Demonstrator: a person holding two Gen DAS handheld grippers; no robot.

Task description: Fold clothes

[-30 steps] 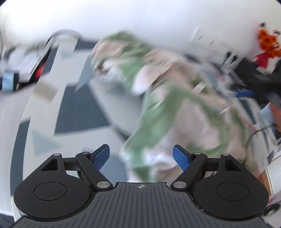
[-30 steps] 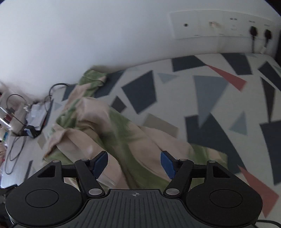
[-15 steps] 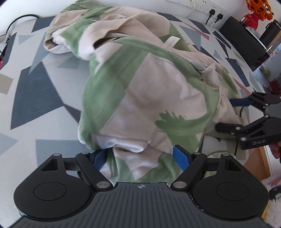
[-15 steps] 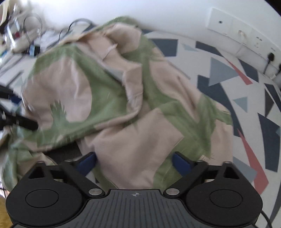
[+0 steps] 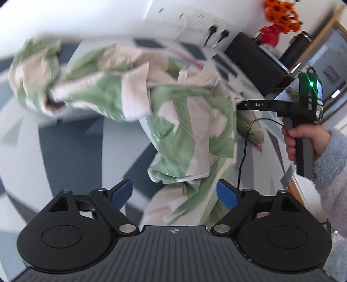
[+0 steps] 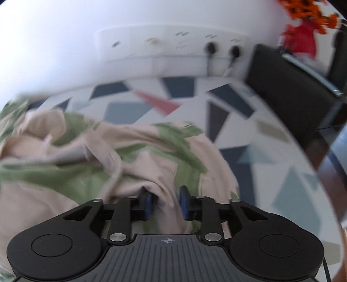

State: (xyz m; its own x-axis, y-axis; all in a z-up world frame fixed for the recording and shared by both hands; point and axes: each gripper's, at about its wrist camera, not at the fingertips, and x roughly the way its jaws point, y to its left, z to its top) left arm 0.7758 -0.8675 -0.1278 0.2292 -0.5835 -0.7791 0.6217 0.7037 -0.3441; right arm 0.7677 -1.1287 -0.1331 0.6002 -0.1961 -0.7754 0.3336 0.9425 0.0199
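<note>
Right gripper (image 6: 165,202): jaws closing, a fold of the green-and-beige garment (image 6: 130,164) between the blue pads, contact unclear in the blur. Left gripper (image 5: 174,193): jaws wide and opening, garment's lower edge hanging between them, untouched. Garment bunched on patterned tablecloth (image 6: 249,130) ahead.

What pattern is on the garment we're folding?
Beige with green patches, one resembling a dinosaur, on the garment. The left wrist view shows it best.

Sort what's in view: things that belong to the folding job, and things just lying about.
Job:
garment
left gripper, opening, nothing gripped
right gripper, closing on a fold of garment
patterned cloth under it

Lying about:
wall sockets
plugs
black box
orange flowers
</note>
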